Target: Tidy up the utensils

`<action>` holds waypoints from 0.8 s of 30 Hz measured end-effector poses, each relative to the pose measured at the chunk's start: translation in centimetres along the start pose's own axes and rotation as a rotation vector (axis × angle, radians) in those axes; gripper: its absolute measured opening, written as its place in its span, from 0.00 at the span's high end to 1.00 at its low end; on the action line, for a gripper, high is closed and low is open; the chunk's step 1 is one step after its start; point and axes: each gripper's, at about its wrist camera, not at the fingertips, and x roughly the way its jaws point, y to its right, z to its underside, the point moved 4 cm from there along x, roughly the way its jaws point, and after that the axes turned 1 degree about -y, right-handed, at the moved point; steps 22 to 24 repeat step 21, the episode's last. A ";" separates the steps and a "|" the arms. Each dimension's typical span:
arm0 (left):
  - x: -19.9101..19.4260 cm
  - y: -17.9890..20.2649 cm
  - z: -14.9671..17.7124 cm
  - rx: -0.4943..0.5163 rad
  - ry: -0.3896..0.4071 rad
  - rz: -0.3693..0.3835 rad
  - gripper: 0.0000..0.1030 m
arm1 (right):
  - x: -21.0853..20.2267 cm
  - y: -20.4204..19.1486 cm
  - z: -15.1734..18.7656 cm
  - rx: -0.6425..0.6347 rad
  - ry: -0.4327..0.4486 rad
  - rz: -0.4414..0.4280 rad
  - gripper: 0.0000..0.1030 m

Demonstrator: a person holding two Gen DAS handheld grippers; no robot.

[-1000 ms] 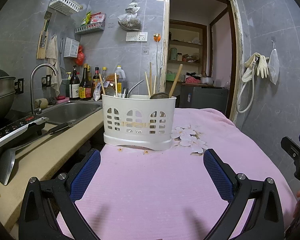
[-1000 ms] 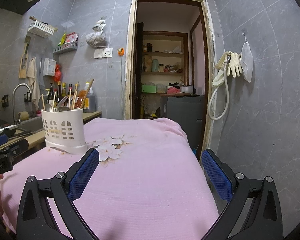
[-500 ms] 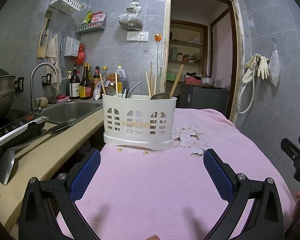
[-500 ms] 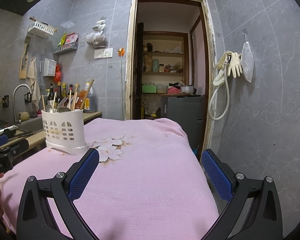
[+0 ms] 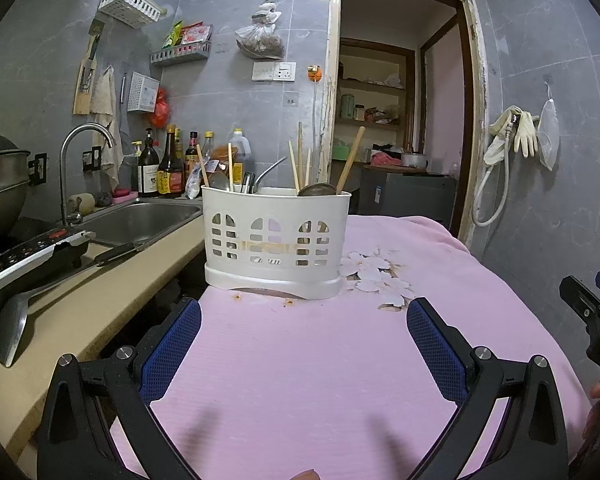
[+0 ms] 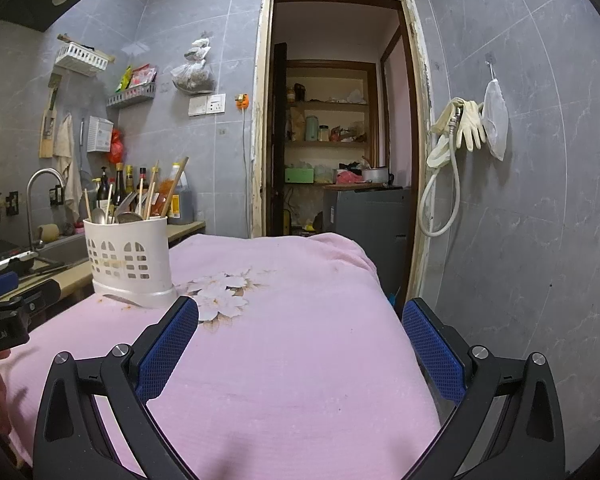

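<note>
- Pink cloth (image 5: 300,360), printed with pale flowers, is covering the counter where a person is working with a two-finger gripper in each hand.
- White plastic utensil holder (image 5: 275,236) is standing upright near the cloth's far left edge, beside the sink (image 5: 140,216); its slotted walls are probably there to let wet things drain.
- Wooden chopsticks (image 5: 300,162), a wooden-handled ladle (image 5: 350,160) and metal spoons (image 5: 220,180) are standing inside it, handles up, leaning against the rim, apparently already sorted.
- The left gripper (image 5: 304,320) is hovering just above the cloth, aimed squarely at the holder, its blue pads spread wide and holding nothing.
- The right gripper (image 6: 300,322) is hovering further right, aimed toward the doorway, equally wide apart and empty; from this side the holder (image 6: 128,258) is sitting well to its left.
- A metal spatula (image 5: 16,316) is lying loose on the beige kitchen worktop (image 5: 80,312) left of the cloth, outside the holder; whether it belongs to the task is hard to say.
- No loose utensil is showing on the cloth, so the tidying is looking close to finished.
</note>
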 end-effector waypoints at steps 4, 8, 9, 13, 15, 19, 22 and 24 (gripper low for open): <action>0.2 0.2 0.1 0.006 -0.015 -0.002 0.02 | 0.2 0.0 0.1 -0.002 -0.013 -0.001 0.00; 0.1 0.3 0.2 0.018 -0.001 -0.026 0.02 | 0.4 -0.1 0.4 -0.004 -0.024 -0.004 0.00; 0.1 0.2 0.2 0.020 0.008 -0.033 0.02 | 0.5 -0.1 0.4 -0.005 -0.025 -0.005 0.00; 0.1 0.2 0.2 0.032 0.013 -0.037 0.02 | 0.6 -0.1 0.5 -0.007 -0.032 -0.006 0.00; 0.1 0.3 0.3 0.032 0.013 -0.038 0.02 | 0.6 -0.1 0.5 -0.004 -0.033 -0.007 0.00; 0.2 0.3 0.3 0.028 0.010 -0.037 0.02 | 0.6 -0.1 0.6 -0.004 -0.034 -0.007 0.00; 0.2 0.3 0.3 0.026 0.008 -0.039 0.02 | 0.6 -0.1 0.6 -0.004 -0.035 -0.007 0.00; 0.2 0.3 0.3 0.026 0.008 -0.039 0.02 | 0.6 -0.1 0.6 -0.004 -0.035 -0.007 0.00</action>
